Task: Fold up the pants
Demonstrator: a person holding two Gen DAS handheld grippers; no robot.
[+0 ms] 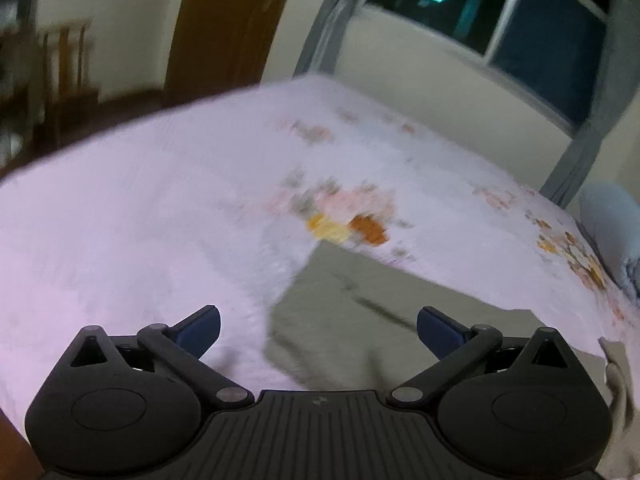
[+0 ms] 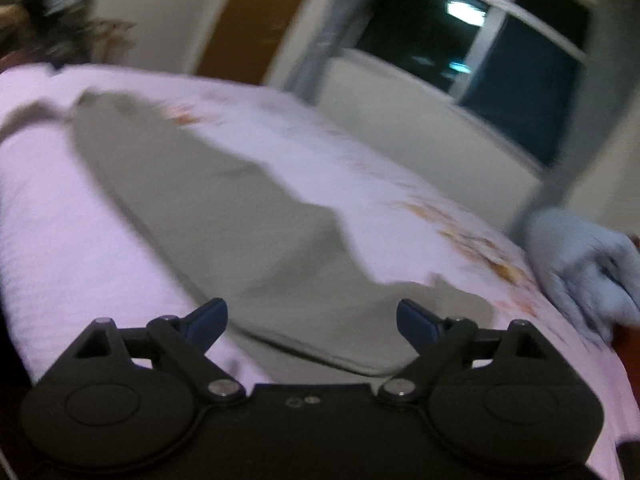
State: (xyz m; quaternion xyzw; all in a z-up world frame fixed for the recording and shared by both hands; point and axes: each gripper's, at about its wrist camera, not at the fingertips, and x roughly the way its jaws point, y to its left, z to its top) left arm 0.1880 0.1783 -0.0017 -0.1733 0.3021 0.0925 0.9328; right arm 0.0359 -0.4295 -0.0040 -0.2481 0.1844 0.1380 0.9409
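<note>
The khaki pants [image 2: 224,208] lie flat on the pink floral bedsheet [image 2: 52,216] of the bed; the left tool [image 1: 318,330] and right tool [image 2: 312,322] both gape wide above them, gripping nothing.

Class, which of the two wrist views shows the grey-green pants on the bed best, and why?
The right wrist view: the pants stretch lengthwise across the pink bedspread, almost wholly visible. The left wrist view shows only part of the pants, cut off behind the gripper body at the lower edge.
</note>
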